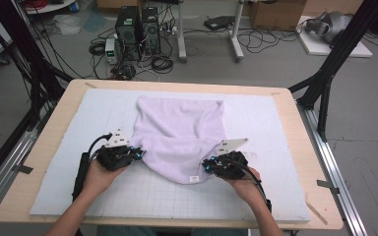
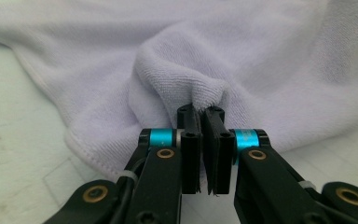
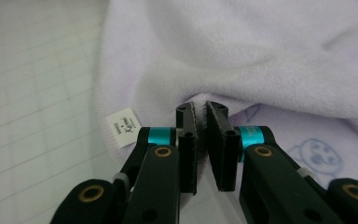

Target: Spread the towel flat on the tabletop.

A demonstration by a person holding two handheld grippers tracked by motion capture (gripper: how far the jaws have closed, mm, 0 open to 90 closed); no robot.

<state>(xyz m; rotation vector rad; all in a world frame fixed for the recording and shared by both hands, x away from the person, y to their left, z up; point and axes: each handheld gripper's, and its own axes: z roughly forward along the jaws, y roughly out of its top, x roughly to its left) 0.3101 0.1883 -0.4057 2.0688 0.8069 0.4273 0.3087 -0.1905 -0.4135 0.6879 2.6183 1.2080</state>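
Note:
A pale lilac towel (image 1: 177, 130) lies rumpled on the white grid mat (image 1: 266, 191), wide at the far end and drawn in narrow toward me. My left gripper (image 1: 140, 153) is at the towel's near left edge. In the left gripper view its jaws (image 2: 200, 112) are shut on a raised fold of the towel (image 2: 261, 56). My right gripper (image 1: 207, 164) is at the near right edge. Its jaws (image 3: 200, 108) pinch a fold of the towel (image 3: 261, 46) at their tips. A small white label (image 3: 123, 126) sits on the hem to the left of them.
The mat covers most of a wooden table (image 1: 302, 147). Black frame posts (image 1: 334, 54) rise at both far corners. Computer towers (image 1: 138, 29) and cables stand on the floor beyond the far edge.

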